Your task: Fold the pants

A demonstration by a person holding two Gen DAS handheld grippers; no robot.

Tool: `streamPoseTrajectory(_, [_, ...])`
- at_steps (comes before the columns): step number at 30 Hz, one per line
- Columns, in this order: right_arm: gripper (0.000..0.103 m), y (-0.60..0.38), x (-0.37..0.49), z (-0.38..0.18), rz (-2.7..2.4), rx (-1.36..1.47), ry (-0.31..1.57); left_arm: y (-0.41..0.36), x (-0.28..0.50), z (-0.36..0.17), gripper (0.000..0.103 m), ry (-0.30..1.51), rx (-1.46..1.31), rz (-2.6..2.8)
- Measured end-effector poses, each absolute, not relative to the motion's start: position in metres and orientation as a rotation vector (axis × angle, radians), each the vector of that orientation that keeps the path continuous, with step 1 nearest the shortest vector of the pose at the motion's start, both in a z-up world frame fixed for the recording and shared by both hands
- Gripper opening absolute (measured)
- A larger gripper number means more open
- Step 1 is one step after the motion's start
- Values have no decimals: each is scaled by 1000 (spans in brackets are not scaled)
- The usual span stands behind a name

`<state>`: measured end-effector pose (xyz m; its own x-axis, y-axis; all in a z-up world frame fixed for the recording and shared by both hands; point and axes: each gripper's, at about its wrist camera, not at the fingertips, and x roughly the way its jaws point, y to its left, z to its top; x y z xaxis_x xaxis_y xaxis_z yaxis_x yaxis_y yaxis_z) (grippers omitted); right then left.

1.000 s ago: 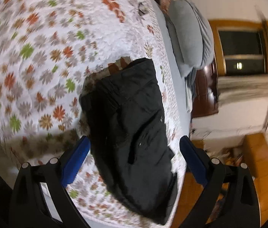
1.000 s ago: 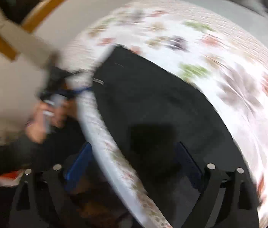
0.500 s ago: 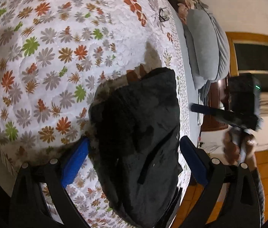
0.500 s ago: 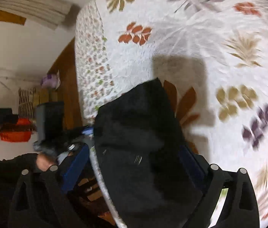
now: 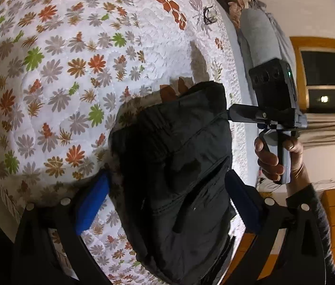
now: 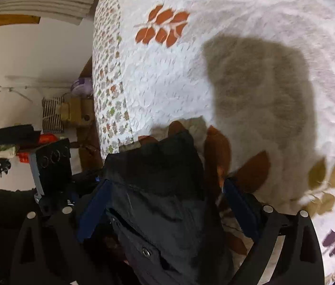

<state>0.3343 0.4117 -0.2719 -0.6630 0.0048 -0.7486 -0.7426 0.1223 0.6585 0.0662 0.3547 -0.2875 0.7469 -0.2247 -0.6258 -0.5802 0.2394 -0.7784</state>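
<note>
floral quilt (image 5: 77, 76), grey pillow (image 5: 260, 40)

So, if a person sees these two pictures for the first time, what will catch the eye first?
First the black pants, a dark folded bundle lying near the edge of the bed, between the open jaws of the left gripper. Then the white quilt with flowers spread all around them. At the right of the left wrist view, the right gripper is held by a hand beside the bed, and in its own view its jaws are open around the pants.

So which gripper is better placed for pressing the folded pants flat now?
Probably left: the left gripper is open and straddles the middle of the pants, while the right gripper reaches only their edge.
</note>
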Motion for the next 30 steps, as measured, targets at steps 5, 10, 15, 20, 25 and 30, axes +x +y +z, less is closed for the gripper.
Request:
streamPoseTrajectory(5, [98,416,329,-278,1611,-737,1818,357,72,-287,95,755,-1328,283])
streamPoseTrajectory(10, [97,417,332,-280,1612,-741,1838,358,75,-288,95,764,-1325,276])
streamPoseTrajectory(15, [95,417,340,-277,1607,-756,1845,362,73,-290,95,752,-1350,257])
streamPoseTrajectory(20, [95,415,348,-270,1589,-750,1835,379,51,-308,94,658,-1533,153])
streamPoseTrajectory(25, [95,412,351,-270,1588,-756,1840,385,48,-319,92,633,-1605,112])
streamPoseTrajectory(30, [96,413,347,-273,1602,-756,1837,380,60,-313,93,671,-1554,130])
